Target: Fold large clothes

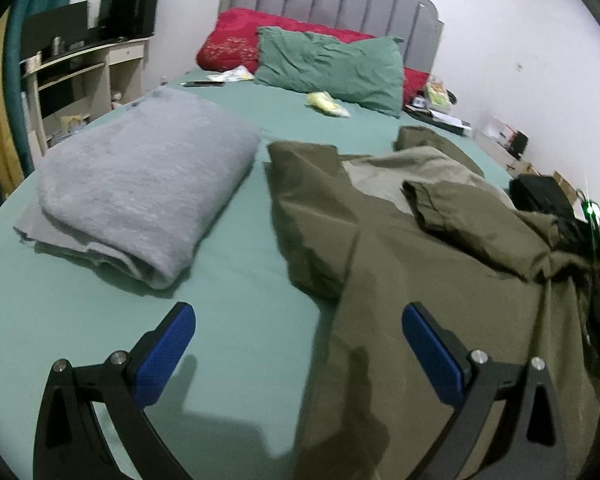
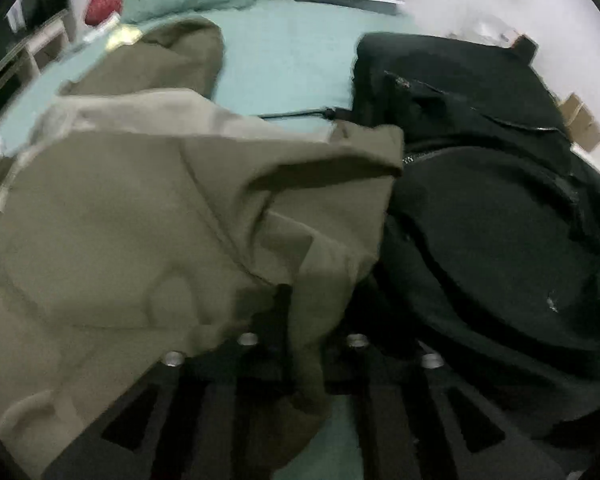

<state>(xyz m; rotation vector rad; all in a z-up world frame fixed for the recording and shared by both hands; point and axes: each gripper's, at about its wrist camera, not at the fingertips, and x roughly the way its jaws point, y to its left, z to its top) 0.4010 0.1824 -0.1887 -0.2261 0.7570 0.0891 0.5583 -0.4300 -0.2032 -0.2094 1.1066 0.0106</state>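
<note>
A large olive-green garment point(image 1: 400, 248) lies crumpled on the green bed sheet point(image 1: 236, 264), spread from the centre to the right. My left gripper point(image 1: 298, 344) is open and empty, hovering over the garment's near left edge, its blue pads point(image 1: 164, 356) wide apart. In the right wrist view the same olive garment point(image 2: 140, 220) fills the left and centre. My right gripper point(image 2: 304, 320) is shut on a fold of the olive garment, whose cloth drapes over the fingers and hides their tips.
A folded grey blanket point(image 1: 140, 184) lies on the left of the bed. A black jacket point(image 2: 492, 208) lies right of the olive garment. A green pillow point(image 1: 332, 64) and red pillow point(image 1: 236, 36) rest at the headboard. A desk point(image 1: 80, 72) stands left.
</note>
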